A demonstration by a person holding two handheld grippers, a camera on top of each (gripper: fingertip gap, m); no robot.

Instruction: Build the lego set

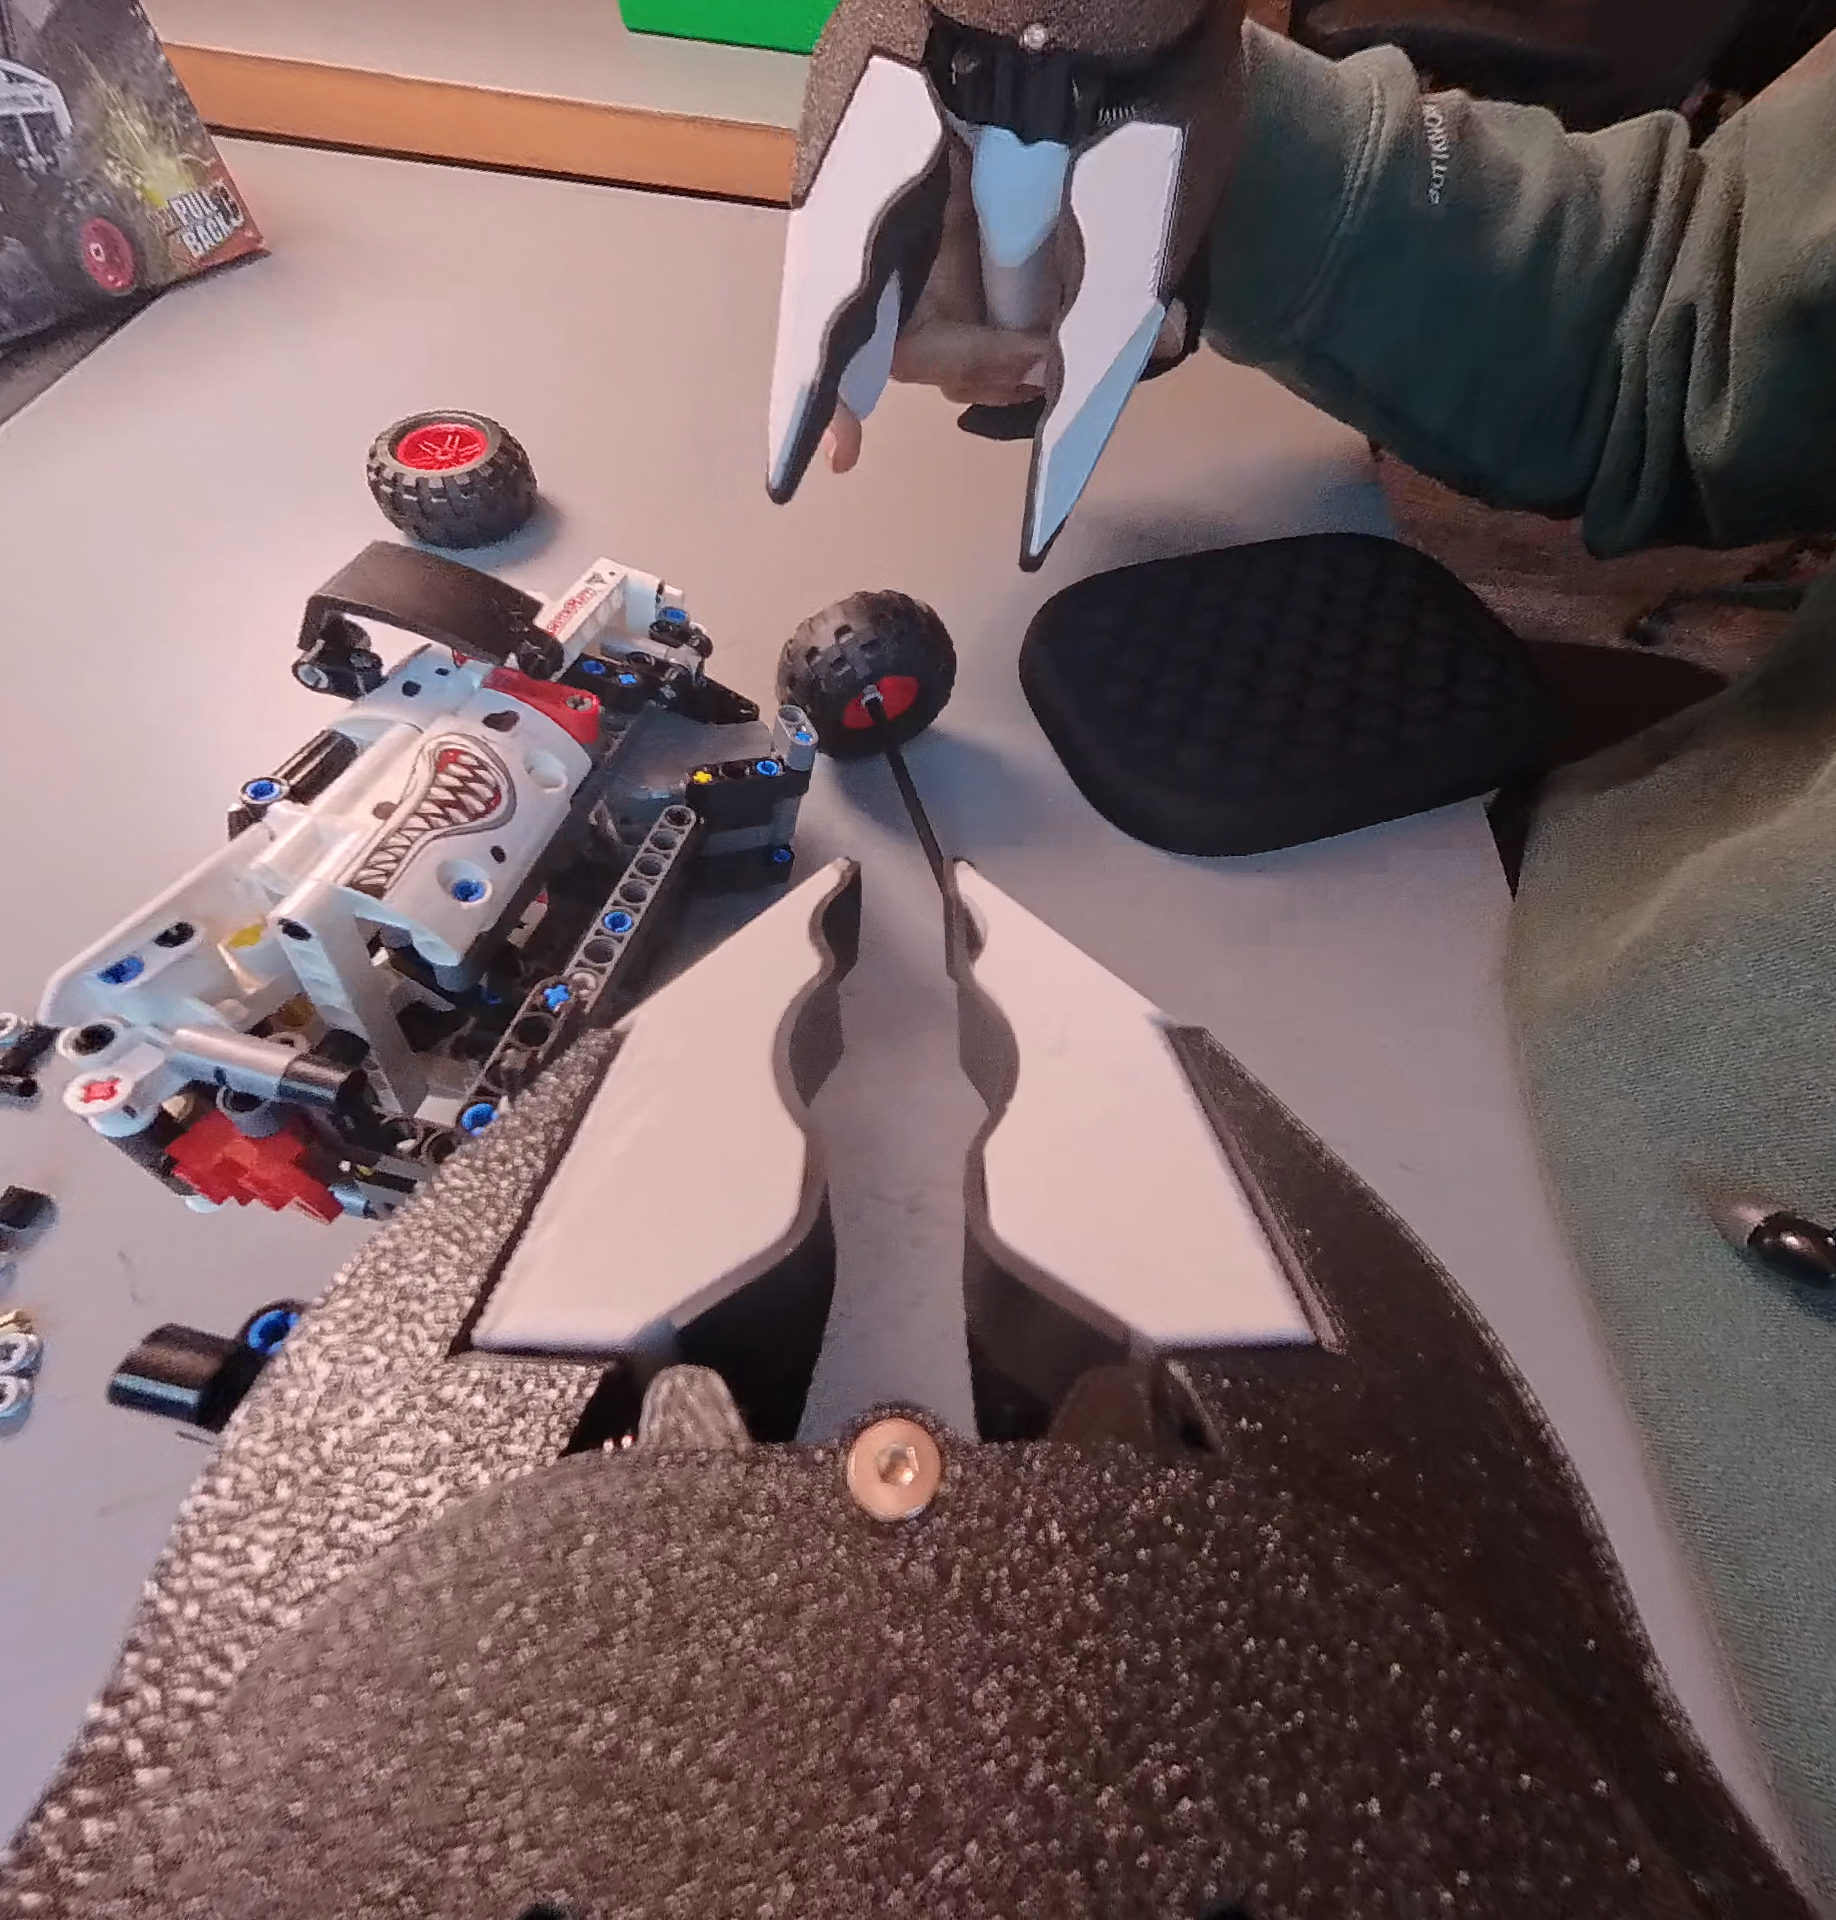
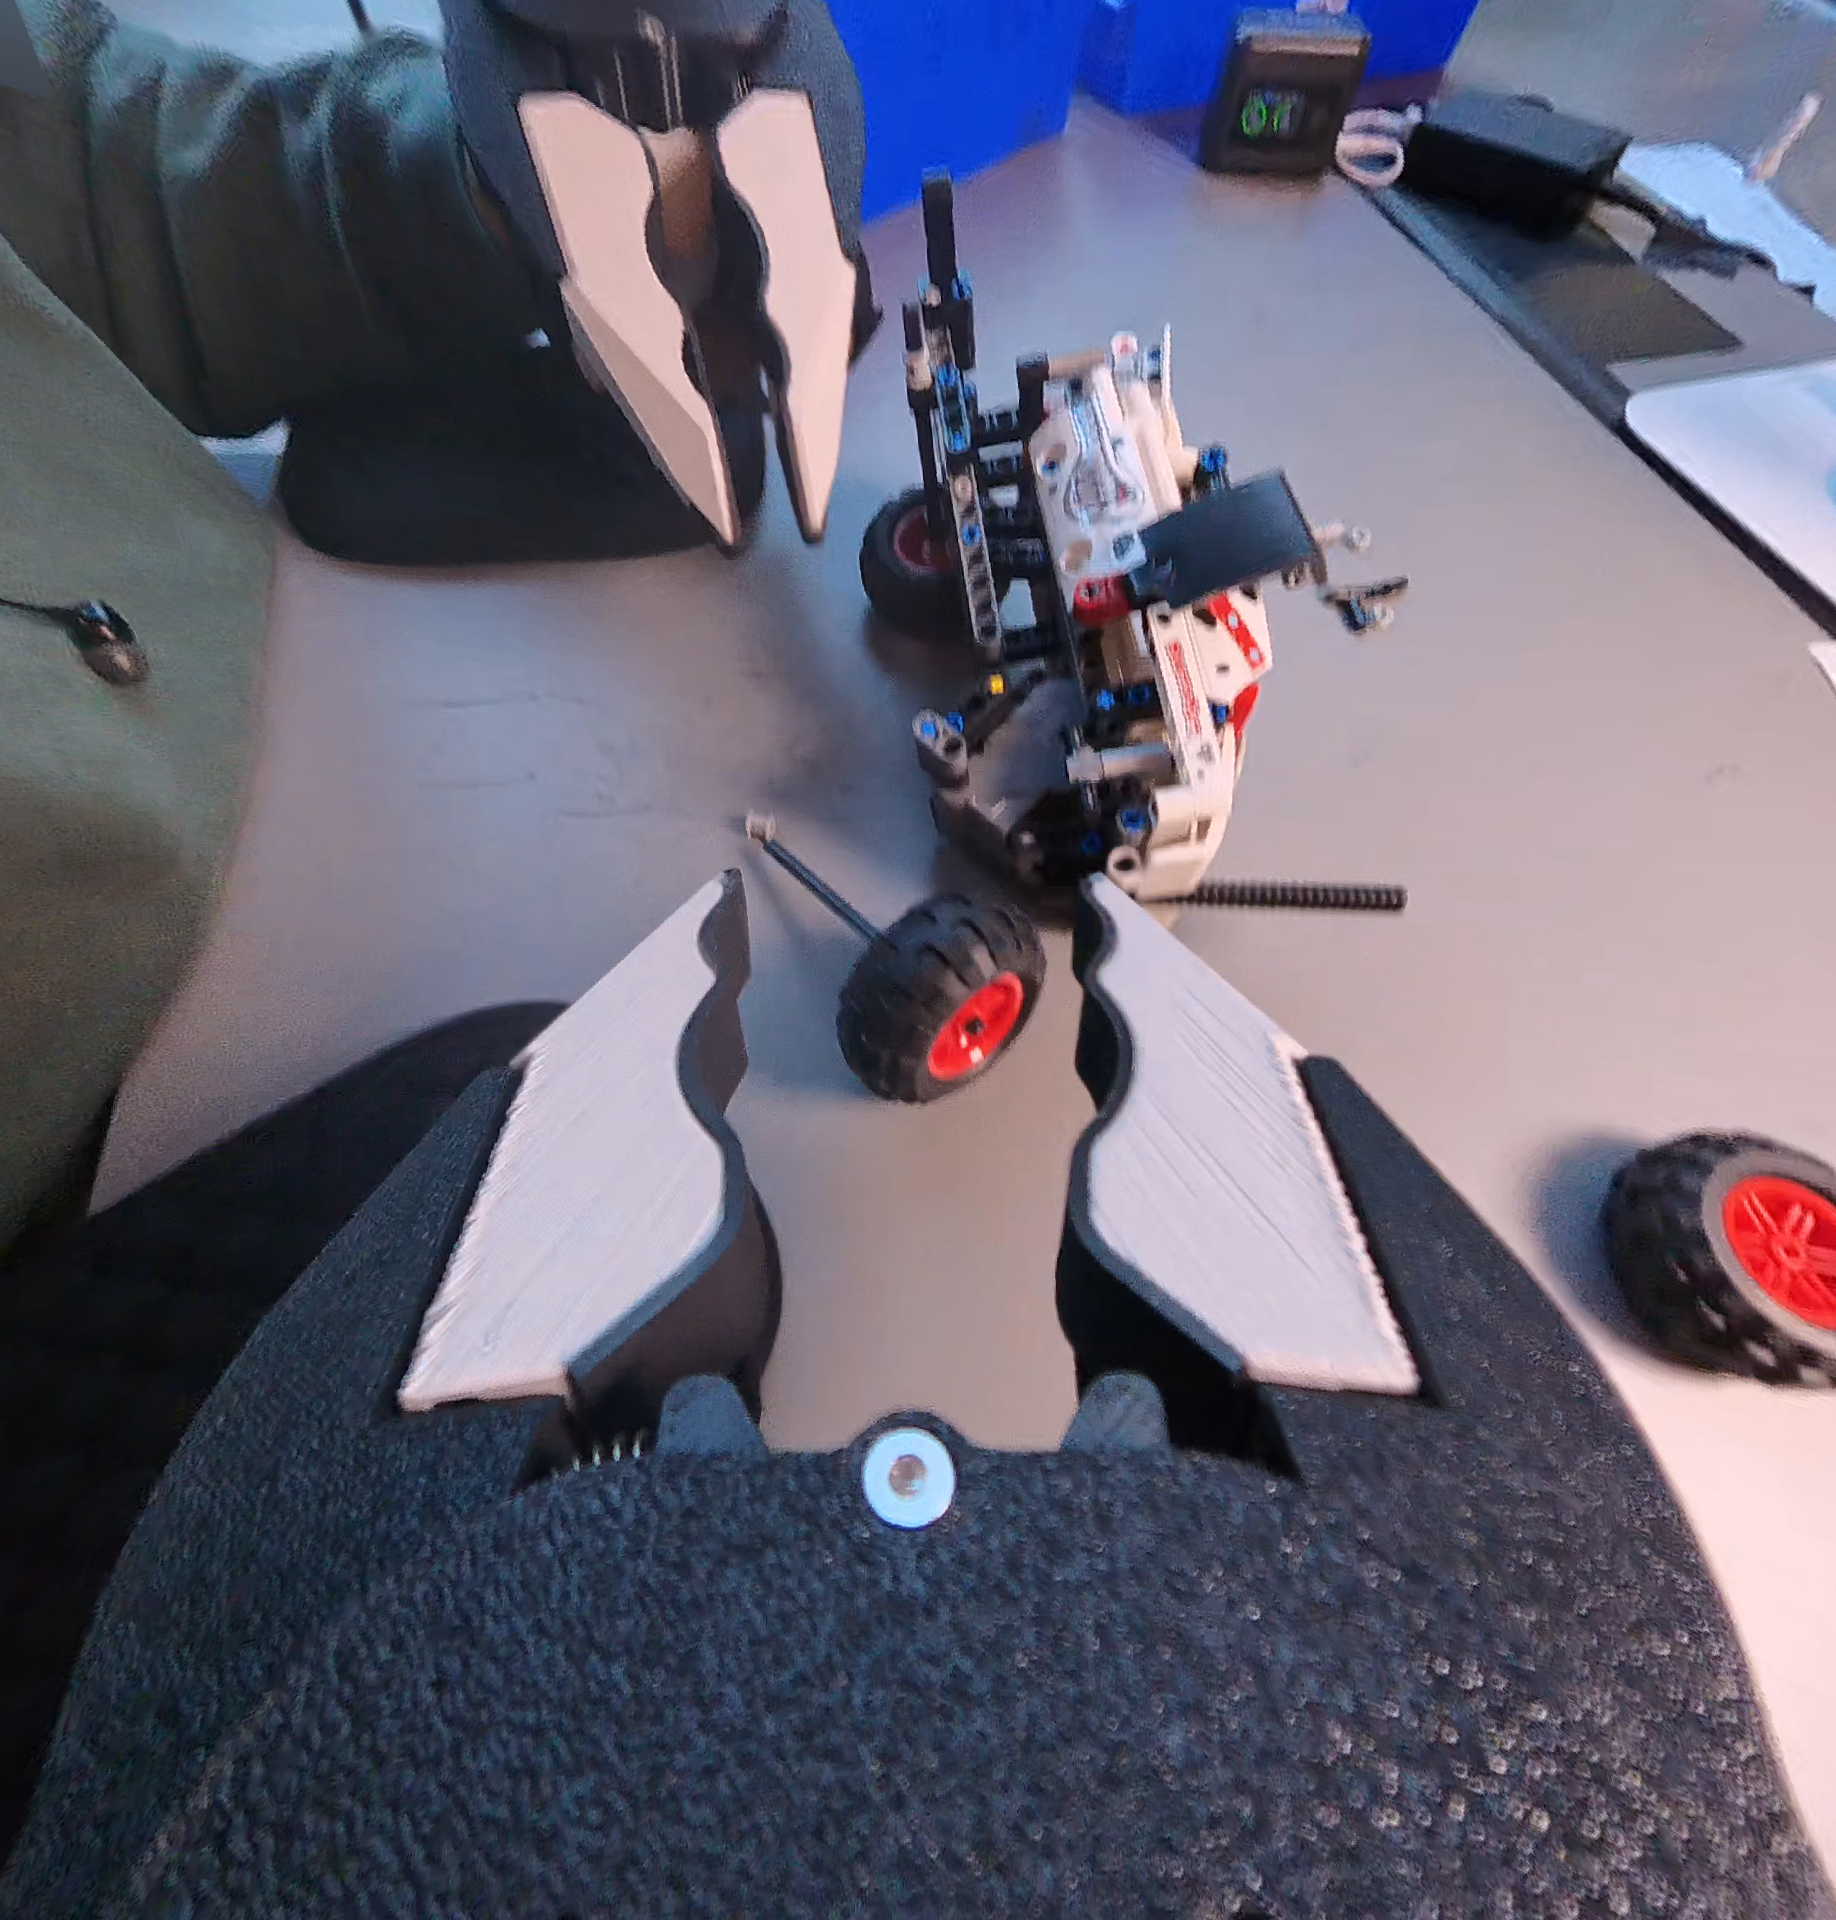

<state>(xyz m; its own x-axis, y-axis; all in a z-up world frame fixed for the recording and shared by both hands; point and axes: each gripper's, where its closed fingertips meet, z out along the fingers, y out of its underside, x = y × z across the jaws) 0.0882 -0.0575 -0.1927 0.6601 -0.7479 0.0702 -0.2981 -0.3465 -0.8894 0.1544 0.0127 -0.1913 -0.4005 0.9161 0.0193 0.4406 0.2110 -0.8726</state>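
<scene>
Nearest our lens, the left claw [image 1: 898, 883] was nearly closed, a narrow gap left between its jaws, and the black axle [image 1: 919, 805] ran just beside its right fingertip; we could not tell whether it gripped the axle. That axle carried a black wheel [image 1: 867, 670] with a red hub, resting on the grey tabletop [image 1: 581, 343]. Our right claw [image 2: 909, 894] stood open, empty, with this wheel between its fingertips. We noted the partly built lego truck [image 1: 374, 883] lying on its side just beside the axle, and a loose wheel [image 1: 448, 478] farther off.
</scene>
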